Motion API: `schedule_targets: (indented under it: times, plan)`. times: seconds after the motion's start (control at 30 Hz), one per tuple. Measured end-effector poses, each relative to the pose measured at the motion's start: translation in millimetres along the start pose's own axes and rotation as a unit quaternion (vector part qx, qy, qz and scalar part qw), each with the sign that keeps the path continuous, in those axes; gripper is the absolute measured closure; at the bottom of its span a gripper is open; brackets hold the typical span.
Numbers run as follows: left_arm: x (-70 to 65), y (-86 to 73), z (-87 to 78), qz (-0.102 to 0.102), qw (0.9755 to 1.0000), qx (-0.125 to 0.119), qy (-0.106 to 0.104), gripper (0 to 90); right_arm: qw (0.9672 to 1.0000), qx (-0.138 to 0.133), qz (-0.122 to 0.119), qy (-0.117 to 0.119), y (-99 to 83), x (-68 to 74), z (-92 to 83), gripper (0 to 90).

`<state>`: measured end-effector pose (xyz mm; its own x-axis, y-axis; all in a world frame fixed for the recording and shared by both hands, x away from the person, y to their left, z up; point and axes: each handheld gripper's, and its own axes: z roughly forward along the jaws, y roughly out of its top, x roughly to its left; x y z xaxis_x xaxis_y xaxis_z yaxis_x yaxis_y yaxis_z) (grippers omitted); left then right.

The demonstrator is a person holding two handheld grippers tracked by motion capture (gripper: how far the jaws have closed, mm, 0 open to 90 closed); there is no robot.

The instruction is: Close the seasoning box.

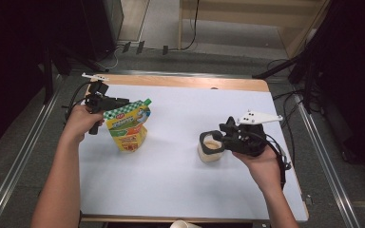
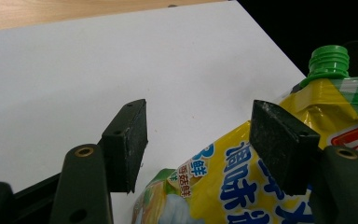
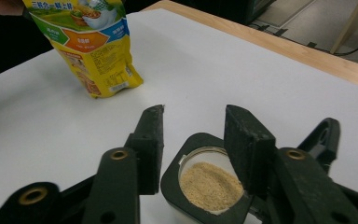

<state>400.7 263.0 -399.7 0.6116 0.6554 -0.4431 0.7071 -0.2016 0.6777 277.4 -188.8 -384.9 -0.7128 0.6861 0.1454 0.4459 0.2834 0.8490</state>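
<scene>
A small pale jar with a black square-cornered collar round its mouth (image 3: 205, 184) stands on the white table sheet (image 1: 180, 156), right of middle, and holds a tan, grainy powder nearly up to the rim. The right gripper (image 1: 223, 137) has its two black jaws at the jar's mouth; in the right gripper view one jaw stands outside the collar on the left and the other reaches over the rim on the right, yet whether the pads press on it cannot be told, so the grip stays unsettled. A yellow plastic stand-up pouch with a green screw cap and a green-and-white chequered top (image 1: 127, 126) stands upright, left of middle and well apart from the jar. The left gripper (image 1: 105, 103) holds its upper part, with the pouch between the jaws. The pouch's contents are hidden by its printed wall. There is one jar, one pouch and two grippers, one in each hand. The rim of a pale paper cup (image 1: 185, 224) is cut off at the near table edge, its inside unseen.
</scene>
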Motion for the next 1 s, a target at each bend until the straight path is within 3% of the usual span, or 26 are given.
schedule_targets:
  times: [0.43, 0.63, 1.0]
  plan:
    - [-1.0, 0.3, 0.3, 0.003, 1.0, -0.001, 0.0, 38.0, 0.9999, 0.006, 0.007, -0.011, 2.2, -14.5, -18.4, 79.8]
    - [-1.0, 0.3, 0.5, 0.001, 1.0, -0.001, 0.001, 38.0, 0.9995, 0.003, 0.023, -0.022, 0.7, -26.6, -29.5, 90.0]
    - [-0.6, 0.1, -0.1, 0.001, 1.0, -0.002, 0.001, 38.0, 0.9977, -0.002, 0.048, -0.048, -5.7, -45.3, -40.3, 90.0]
